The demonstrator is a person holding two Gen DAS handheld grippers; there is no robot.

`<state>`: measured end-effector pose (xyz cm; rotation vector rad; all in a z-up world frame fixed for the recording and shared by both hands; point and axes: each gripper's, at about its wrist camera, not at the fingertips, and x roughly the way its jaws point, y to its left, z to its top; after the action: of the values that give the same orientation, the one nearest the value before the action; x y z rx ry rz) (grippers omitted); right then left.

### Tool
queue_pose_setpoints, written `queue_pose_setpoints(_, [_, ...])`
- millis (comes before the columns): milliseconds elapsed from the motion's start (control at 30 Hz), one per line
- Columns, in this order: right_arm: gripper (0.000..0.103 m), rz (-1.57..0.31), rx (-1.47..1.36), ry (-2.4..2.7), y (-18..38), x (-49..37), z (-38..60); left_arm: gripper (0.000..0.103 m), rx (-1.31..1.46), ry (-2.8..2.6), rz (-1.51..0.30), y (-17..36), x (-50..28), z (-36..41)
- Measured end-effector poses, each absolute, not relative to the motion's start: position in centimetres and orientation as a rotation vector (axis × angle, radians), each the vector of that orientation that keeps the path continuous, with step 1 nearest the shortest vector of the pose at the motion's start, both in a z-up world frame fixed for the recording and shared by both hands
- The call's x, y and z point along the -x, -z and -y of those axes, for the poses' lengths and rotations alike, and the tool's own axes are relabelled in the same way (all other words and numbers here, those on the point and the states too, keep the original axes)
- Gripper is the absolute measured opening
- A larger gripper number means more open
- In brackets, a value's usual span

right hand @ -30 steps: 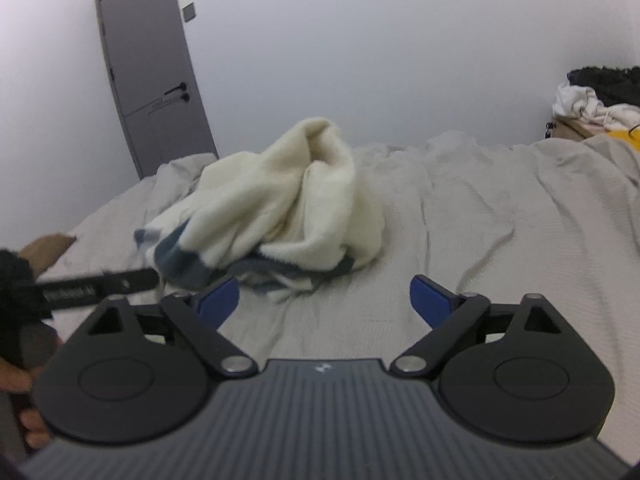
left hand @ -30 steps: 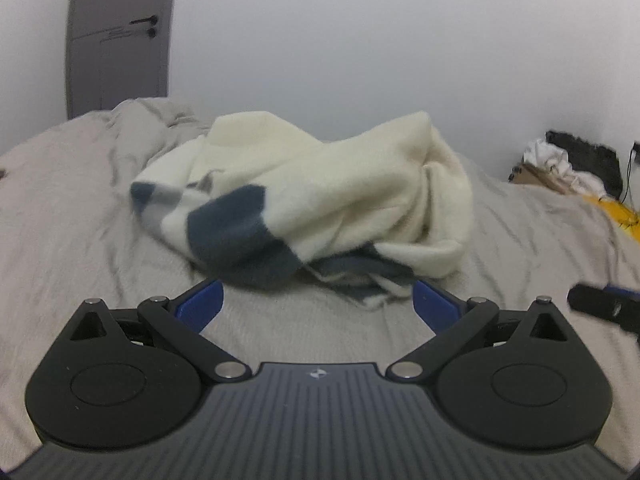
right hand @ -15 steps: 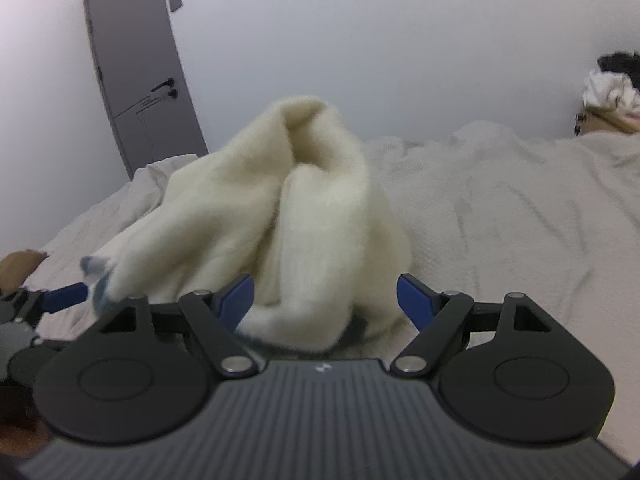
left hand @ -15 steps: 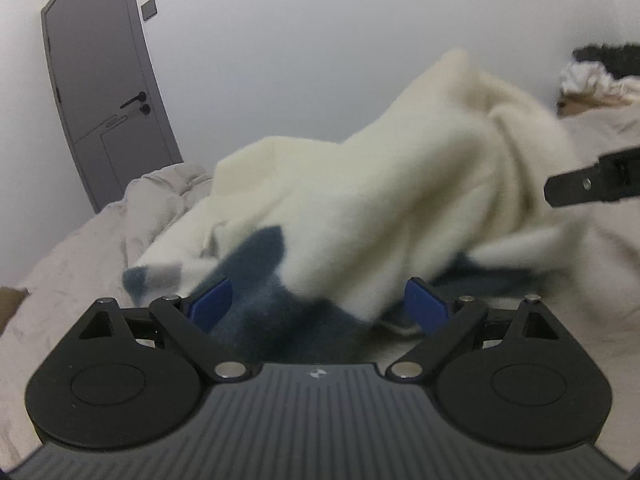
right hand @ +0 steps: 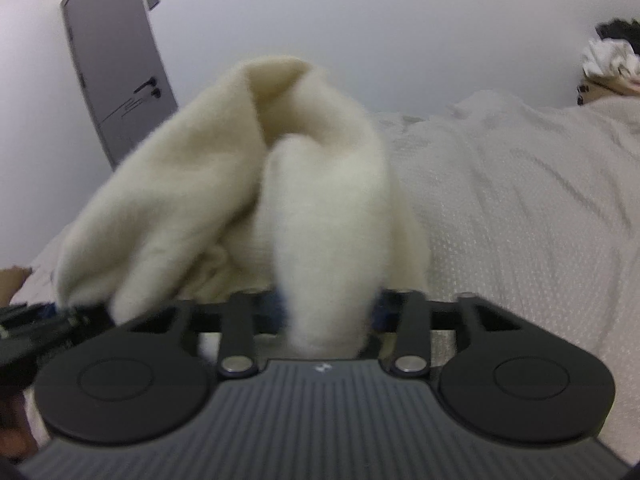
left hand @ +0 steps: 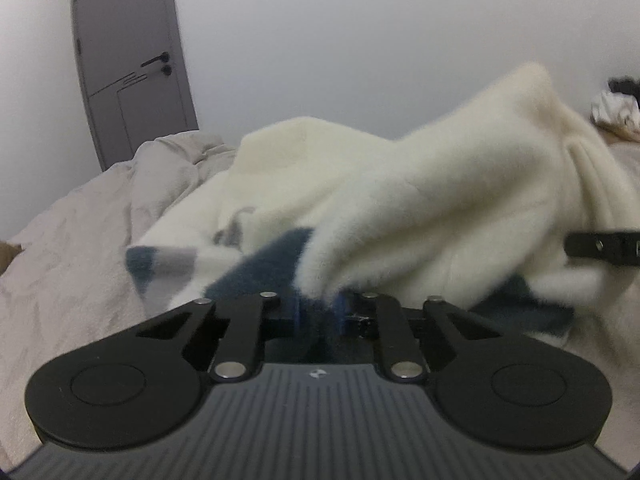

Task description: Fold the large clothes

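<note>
A big cream fleece garment (left hand: 420, 200) with dark blue and grey patches lies bunched on the bed. My left gripper (left hand: 318, 312) has its jaws closing, and its blue pads pinch a dark blue edge of the garment close to the camera. In the right wrist view the same garment (right hand: 224, 200) rises in a tall fold. My right gripper (right hand: 328, 320) is closing too, with a thick cream fold squeezed between its pads. A black finger of the right gripper (left hand: 600, 244) pokes in at the left wrist view's right edge.
The bed (right hand: 520, 208) has a wrinkled light beige cover that stretches off to the right. A grey door (left hand: 128, 64) stands at the back left in a white wall. A pile of other clothes (right hand: 612, 60) sits at the far right.
Both grippers moved forward onto the garment and went from wide open to closed on its cloth. The garment now fills much more of both views.
</note>
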<state>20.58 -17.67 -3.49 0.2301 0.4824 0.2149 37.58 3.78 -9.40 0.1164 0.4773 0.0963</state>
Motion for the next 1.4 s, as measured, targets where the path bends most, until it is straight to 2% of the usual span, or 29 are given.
queue_pose_setpoints(33, [0.018,-0.485,-0.218,-0.214,3.0,-20.3,17.5,0.016,-0.093,-0.097,-0.464,8.8,-37.0,-4.5])
queue_pose_setpoints(100, [0.017,-0.481,-0.200,-0.209,2.1,-19.6,17.3,0.015,-0.066,-0.114,-0.445,7.8,-35.9,-5.5])
queue_pose_setpoints(433, [0.014,-0.390,-0.122,-0.165,-3.5,-12.7,20.0,0.013,0.220,-0.192,-0.403,2.6,-27.5,-12.8])
queue_pose_setpoints(700, [0.014,-0.313,-0.167,-0.132,-7.8,-5.0,24.6,0.013,0.263,-0.159,-0.424,-0.2,-20.4,-13.8])
queue_pose_setpoints(1000, [0.014,-0.207,-0.168,-0.091,-9.2,3.0,27.9,0.013,0.360,-0.080,-0.455,-1.4,-12.6,-12.9])
queue_pose_setpoints(1167, [0.014,-0.289,-0.164,-0.038,-8.3,2.7,29.1,0.013,0.346,-0.053,-0.533,0.2,-13.6,-11.7])
queue_pose_setpoints(1400, [0.015,-0.538,-0.257,0.007,-2.8,-2.6,31.2,0.014,0.291,-0.071,-0.671,4.6,-18.6,-10.0])
